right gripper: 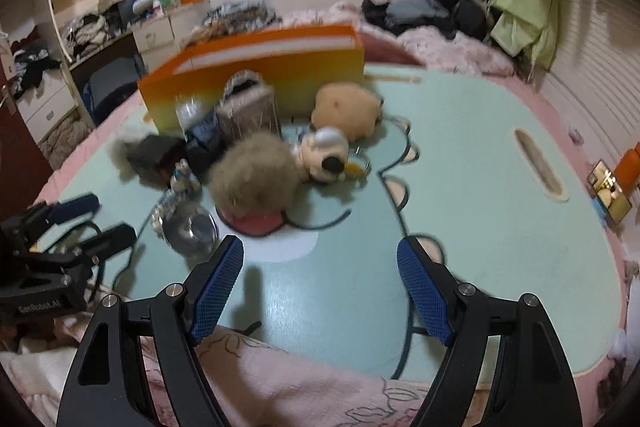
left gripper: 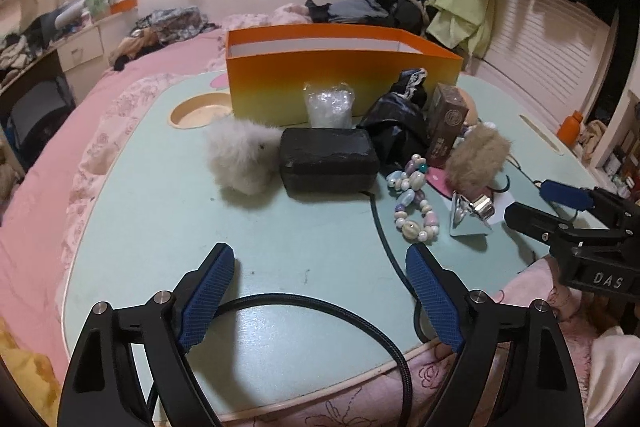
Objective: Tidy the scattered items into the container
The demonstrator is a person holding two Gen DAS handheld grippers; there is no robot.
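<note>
An orange open-topped box (left gripper: pixel 340 83) stands at the far side of a mint-green lap table (left gripper: pixel 160 227). In front of it lie a white fluffy toy (left gripper: pixel 240 159), a black case (left gripper: pixel 328 163), a clear plastic bag (left gripper: pixel 329 107), black cloth (left gripper: pixel 400 123), a brown carton (left gripper: pixel 444 127), a bead bracelet (left gripper: pixel 414 201), a brown pompom (right gripper: pixel 252 179), a shiny compact mirror (right gripper: pixel 188 227) and a plush toy (right gripper: pixel 326 155). My left gripper (left gripper: pixel 320 253) hovers open over the near table, nothing between its fingers. My right gripper (right gripper: pixel 320 246) is open too, short of the pompom, and holds nothing.
A black cable (left gripper: pixel 384 239) runs from the black case across the table and under my left gripper. The table sits on a pink bed with piled clothes (left gripper: pixel 372 7) behind the box. A slot (right gripper: pixel 540 167) is cut near the table's right edge.
</note>
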